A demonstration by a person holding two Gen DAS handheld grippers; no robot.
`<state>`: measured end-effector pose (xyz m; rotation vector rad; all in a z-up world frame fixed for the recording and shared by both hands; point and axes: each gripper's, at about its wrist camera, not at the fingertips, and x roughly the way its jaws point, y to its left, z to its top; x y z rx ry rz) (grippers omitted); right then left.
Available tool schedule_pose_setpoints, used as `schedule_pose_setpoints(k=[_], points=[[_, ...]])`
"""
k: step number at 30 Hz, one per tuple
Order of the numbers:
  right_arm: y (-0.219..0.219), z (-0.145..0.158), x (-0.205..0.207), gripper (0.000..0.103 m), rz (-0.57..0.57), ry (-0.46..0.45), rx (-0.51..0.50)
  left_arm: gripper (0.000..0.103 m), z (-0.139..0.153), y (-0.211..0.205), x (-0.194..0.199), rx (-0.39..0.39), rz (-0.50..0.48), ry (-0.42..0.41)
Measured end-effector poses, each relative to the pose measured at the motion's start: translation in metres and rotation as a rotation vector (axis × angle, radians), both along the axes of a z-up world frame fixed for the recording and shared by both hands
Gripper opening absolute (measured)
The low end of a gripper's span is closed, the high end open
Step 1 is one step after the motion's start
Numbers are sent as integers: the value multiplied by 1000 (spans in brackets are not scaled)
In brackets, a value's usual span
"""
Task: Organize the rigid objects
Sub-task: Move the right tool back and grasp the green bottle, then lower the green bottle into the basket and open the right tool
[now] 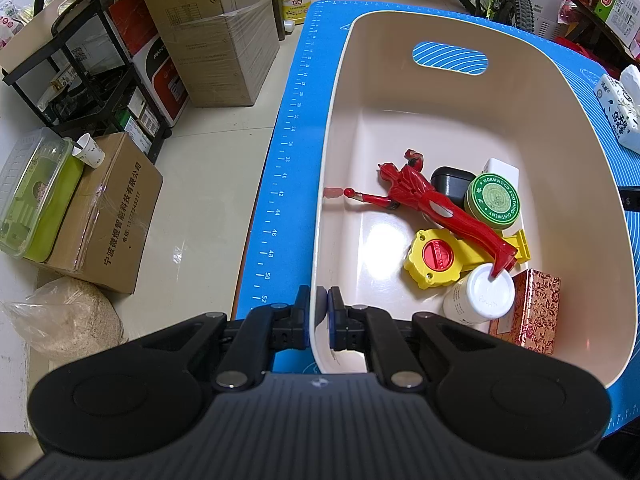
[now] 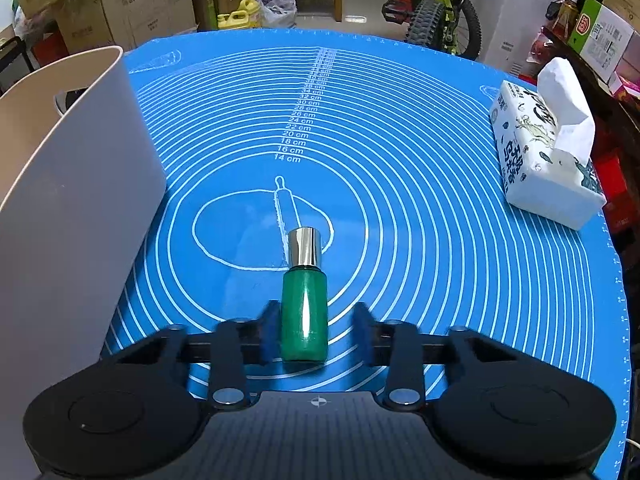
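Observation:
In the left wrist view my left gripper (image 1: 319,318) is shut on the near rim of a cream plastic basin (image 1: 568,128). Inside lie a red toy figure (image 1: 424,196), a green ointment tin (image 1: 493,201), a yellow part with a red cap (image 1: 434,258), a white bottle (image 1: 482,294), a patterned red box (image 1: 530,310) and a black case (image 1: 450,184). In the right wrist view my right gripper (image 2: 316,330) is open around a green bottle with a silver cap (image 2: 304,308) lying on the blue mat (image 2: 420,200). The left finger touches it; the right finger stands apart. The basin's outer wall (image 2: 80,200) is at the left.
A tissue pack (image 2: 548,156) sits at the mat's right edge and also shows in the left wrist view (image 1: 620,112). Cardboard boxes (image 1: 212,40), a black rack (image 1: 84,72) and a grain bag (image 1: 68,320) stand on the floor at the left. A bicycle (image 2: 440,16) stands beyond the table.

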<state>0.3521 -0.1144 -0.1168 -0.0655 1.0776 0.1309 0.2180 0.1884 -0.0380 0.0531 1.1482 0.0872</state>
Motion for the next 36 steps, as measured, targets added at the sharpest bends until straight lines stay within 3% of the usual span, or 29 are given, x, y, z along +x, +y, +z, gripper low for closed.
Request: schedule_pose_setpoints(k=[10, 22, 30, 36], points=[[-8, 15, -11, 34, -1, -83, -10, 10, 0, 1, 0, -1, 2, -1], [0, 79, -14, 34, 55, -219, 51, 10, 1, 1, 0, -1, 3, -2], [35, 129, -23, 34, 154, -321, 102, 10, 1, 1, 1, -2, 4, -2], [79, 143, -26, 34, 264, -322, 105, 10, 1, 1, 1, -1, 4, -2]])
